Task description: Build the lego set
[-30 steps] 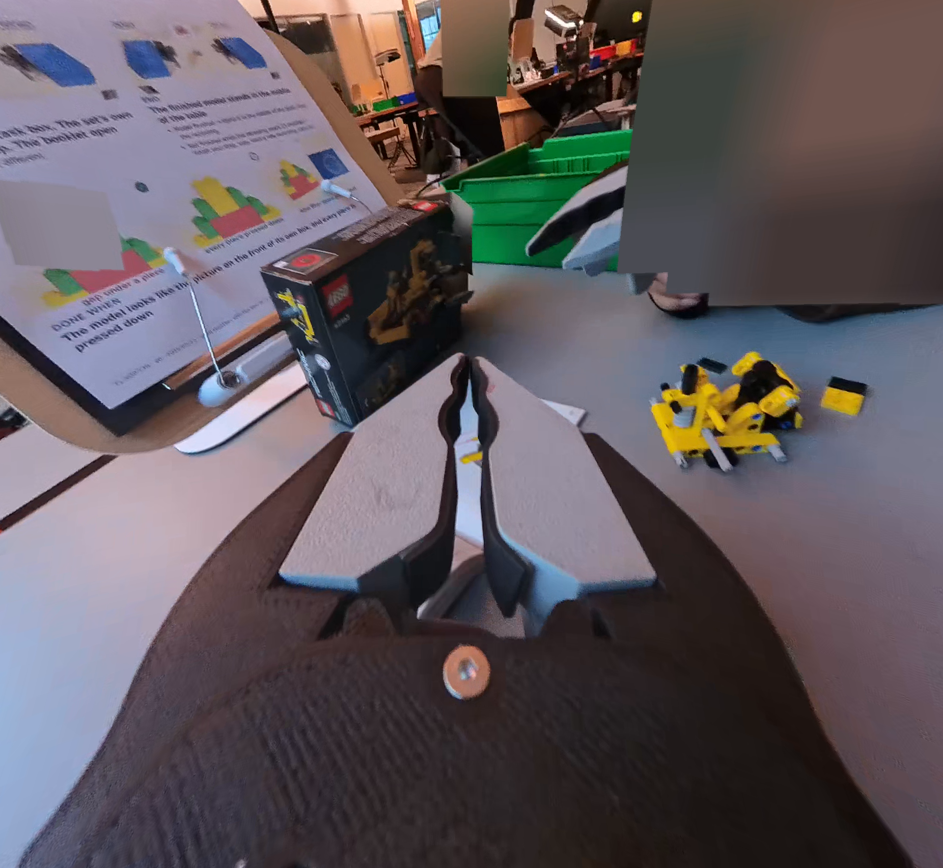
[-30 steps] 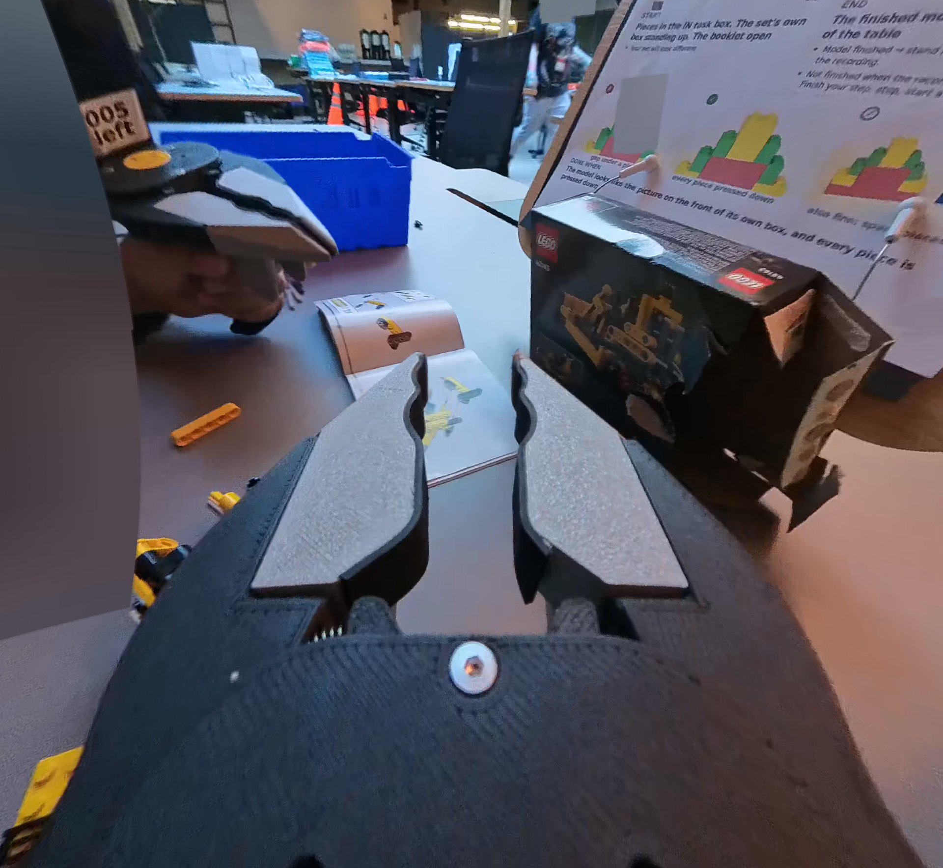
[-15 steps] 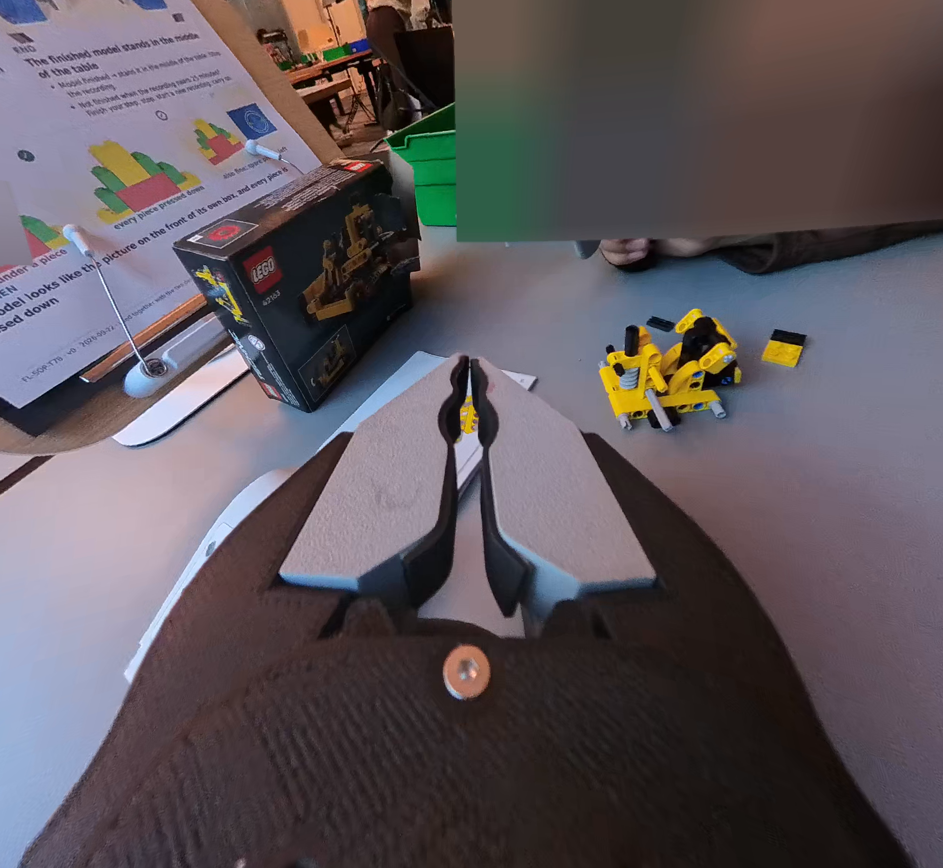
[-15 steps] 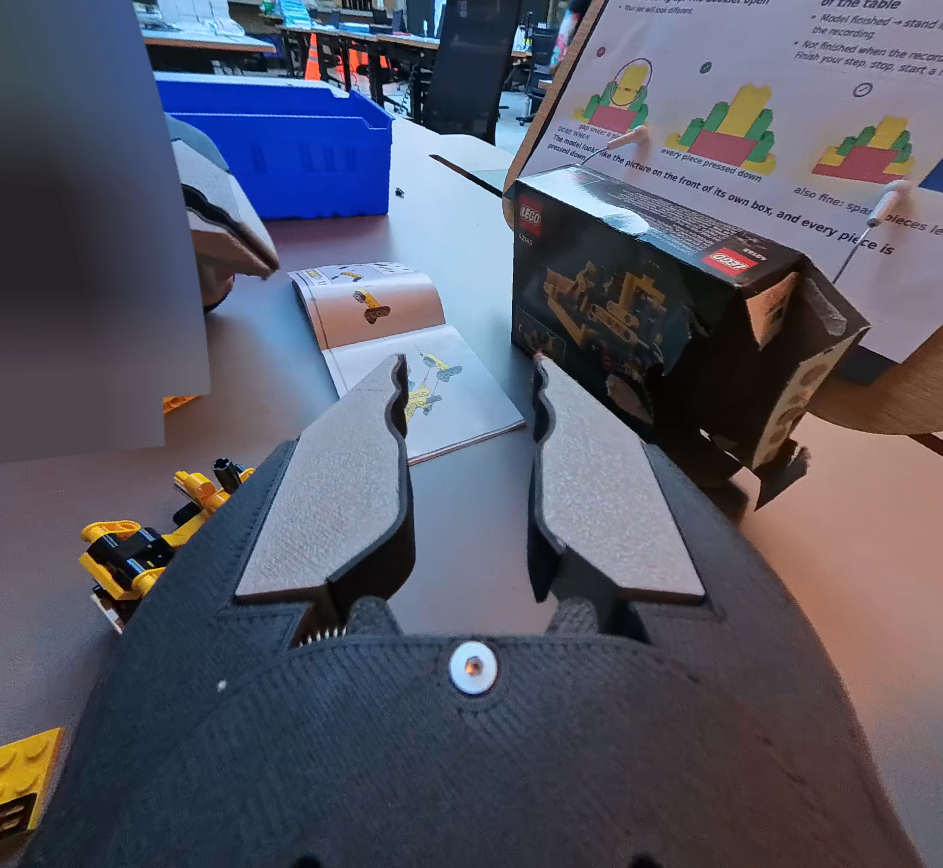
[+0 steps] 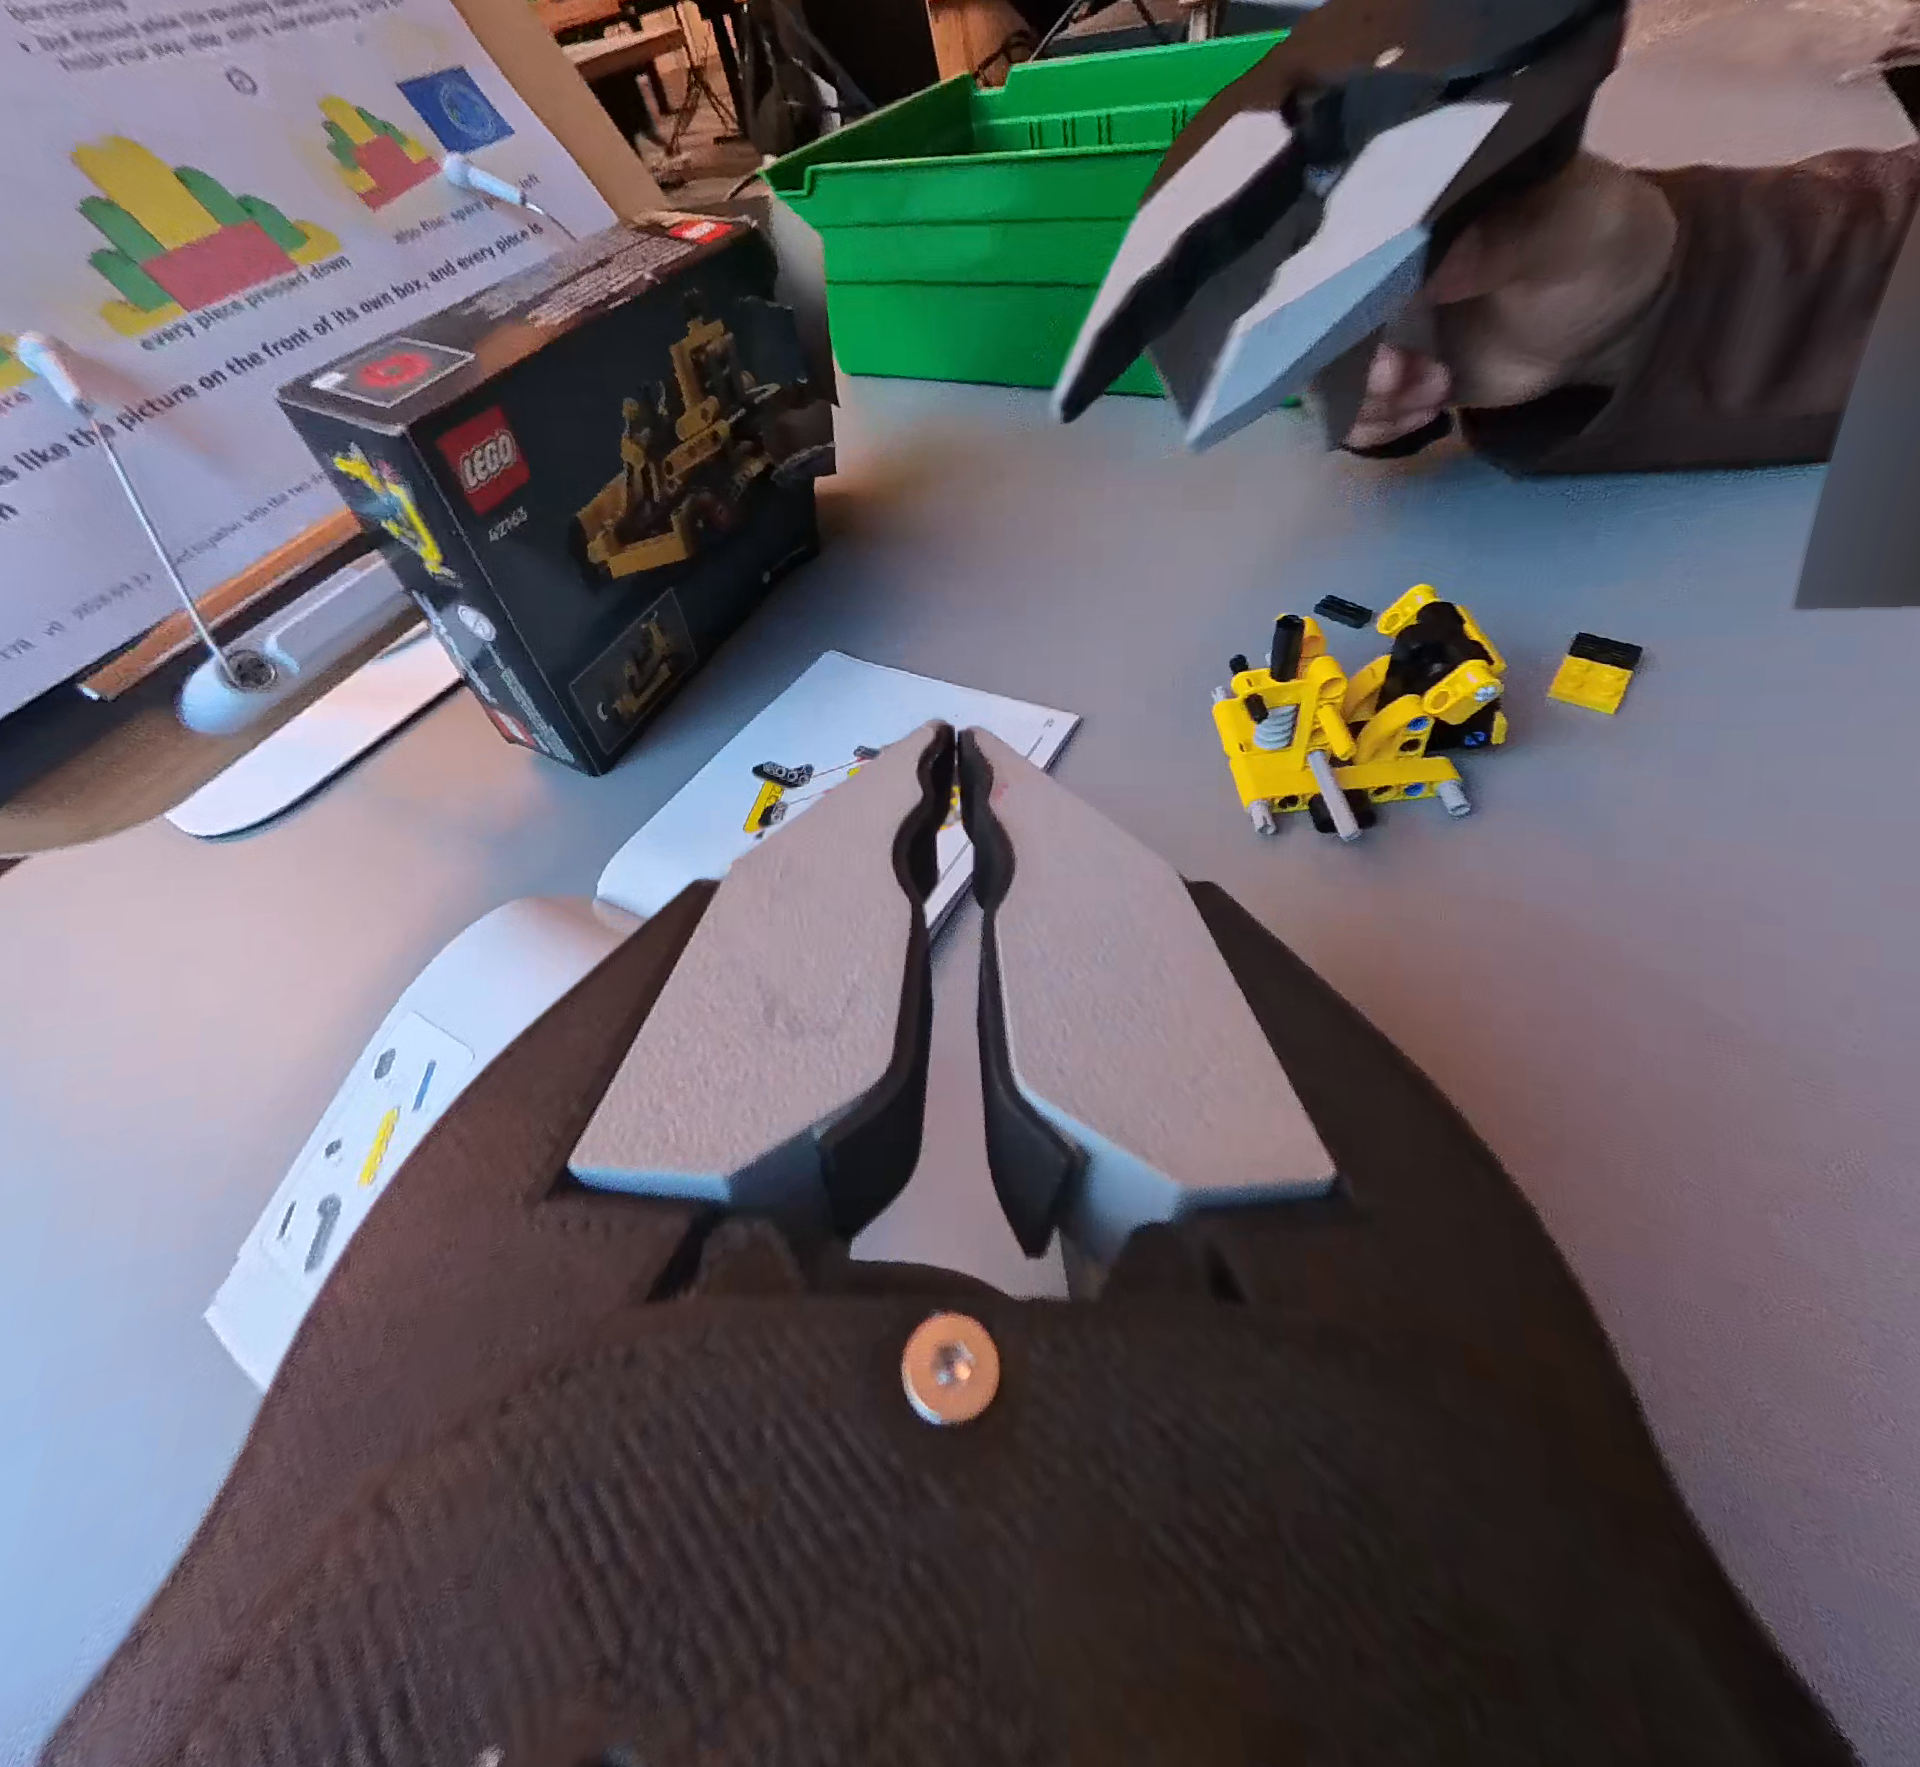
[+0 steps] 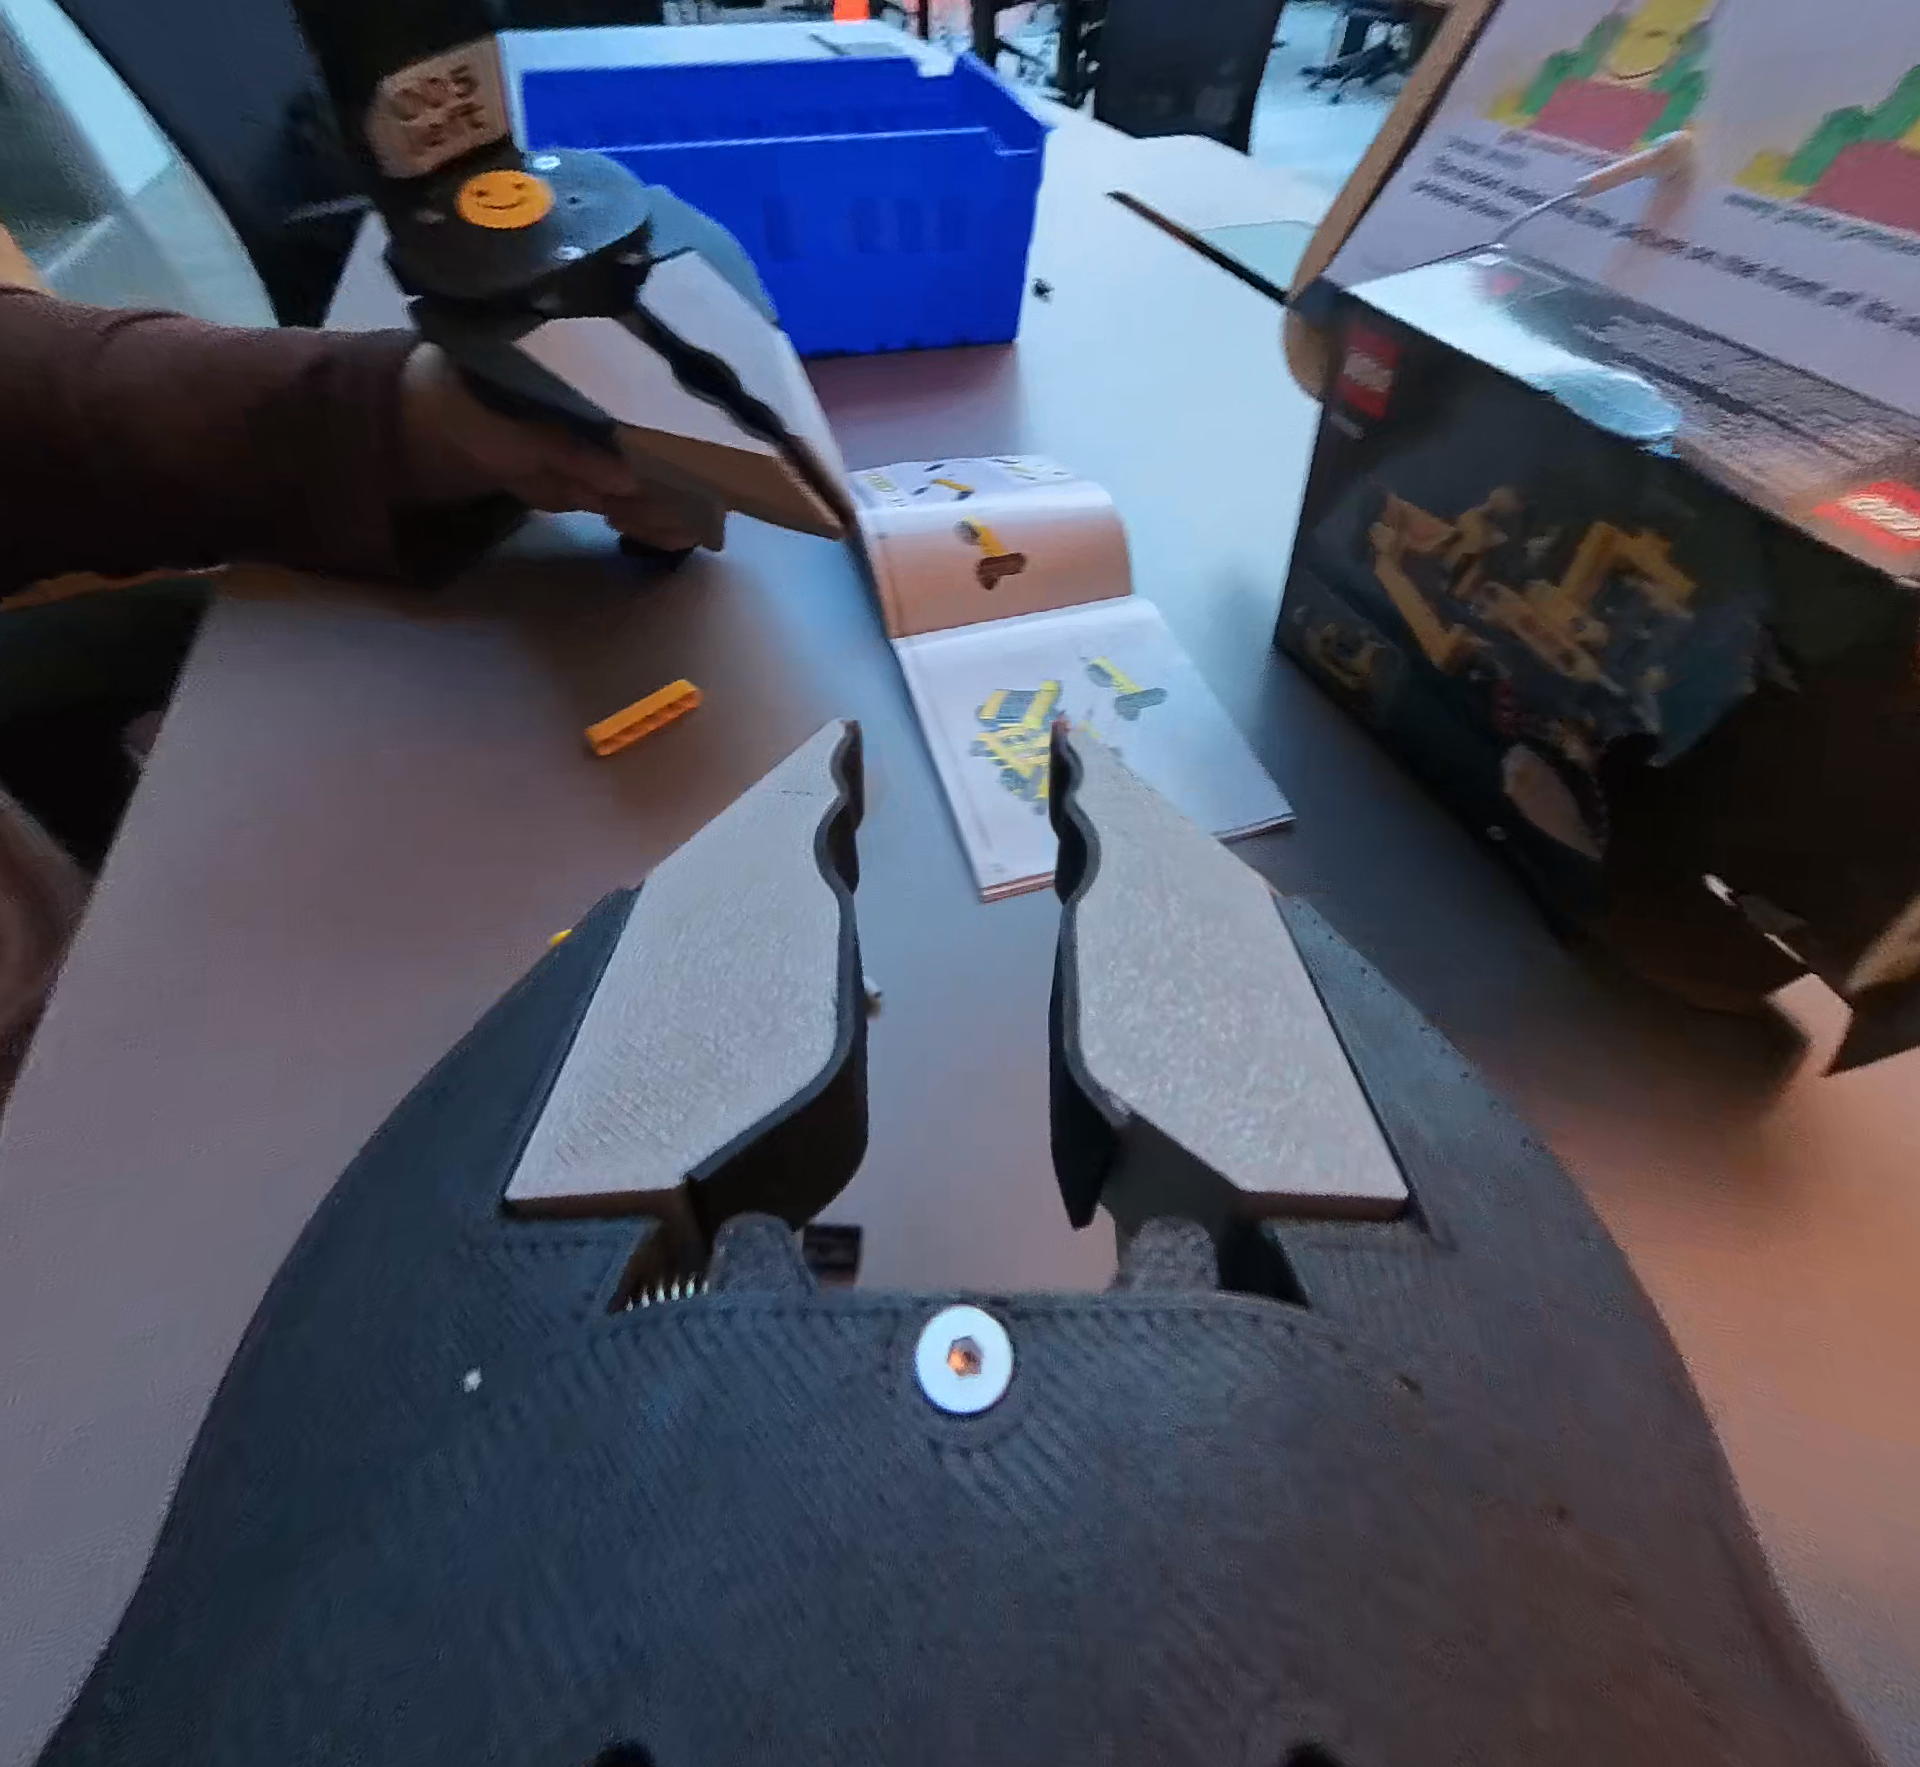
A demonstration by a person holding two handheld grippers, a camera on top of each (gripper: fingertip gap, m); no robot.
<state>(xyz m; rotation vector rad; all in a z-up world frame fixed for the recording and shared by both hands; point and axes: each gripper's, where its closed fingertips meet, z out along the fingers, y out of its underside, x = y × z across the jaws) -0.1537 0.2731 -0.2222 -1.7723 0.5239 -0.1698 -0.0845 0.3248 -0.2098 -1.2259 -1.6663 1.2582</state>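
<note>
Left wrist: half-built yellow-and-black lego model.

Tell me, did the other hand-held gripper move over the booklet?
Yes. In the right wrist view, the left hand-held gripper moved rightward from near the blue bin to the booklet.

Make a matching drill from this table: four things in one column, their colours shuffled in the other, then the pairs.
Things:
1. bin behind the left gripper
2. bin behind the right gripper
3. loose beam on the table
4. set's box

Colours:
A. black
B. orange
C. blue
D. green

Pairs: 1-C, 2-D, 3-B, 4-A
</note>
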